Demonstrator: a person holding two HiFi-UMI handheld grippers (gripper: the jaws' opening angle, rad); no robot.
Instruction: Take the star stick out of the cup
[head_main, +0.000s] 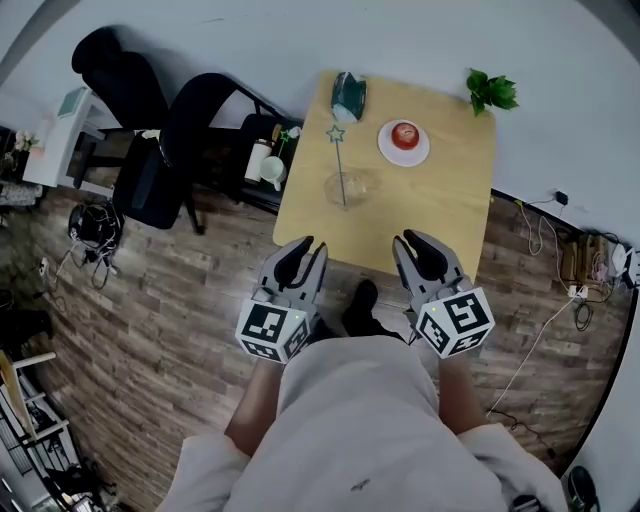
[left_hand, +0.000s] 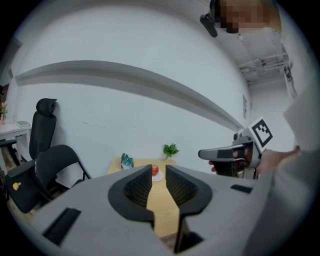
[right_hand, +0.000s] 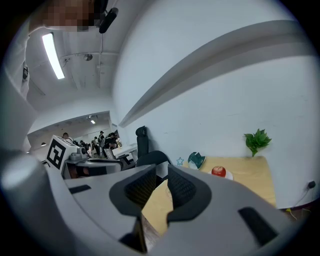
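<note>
Left gripper (head_main: 308, 248) and right gripper (head_main: 410, 241) side by side at the near edge of the wooden tabletop (head_main: 450, 210), each with jaws a narrow gap apart and nothing between them. Star stick (head_main: 340, 168) well beyond both, standing in the clear cup (head_main: 358, 188) near the tabletop's middle, tilted, star end toward the far edge near a teal object (head_main: 348, 96). Red apple (head_main: 405, 134) on a white plate (head_main: 387, 149) right of the stick, small green plant (head_main: 491, 90) at the far right corner, black chairs (head_main: 185, 130) off to the left.
</note>
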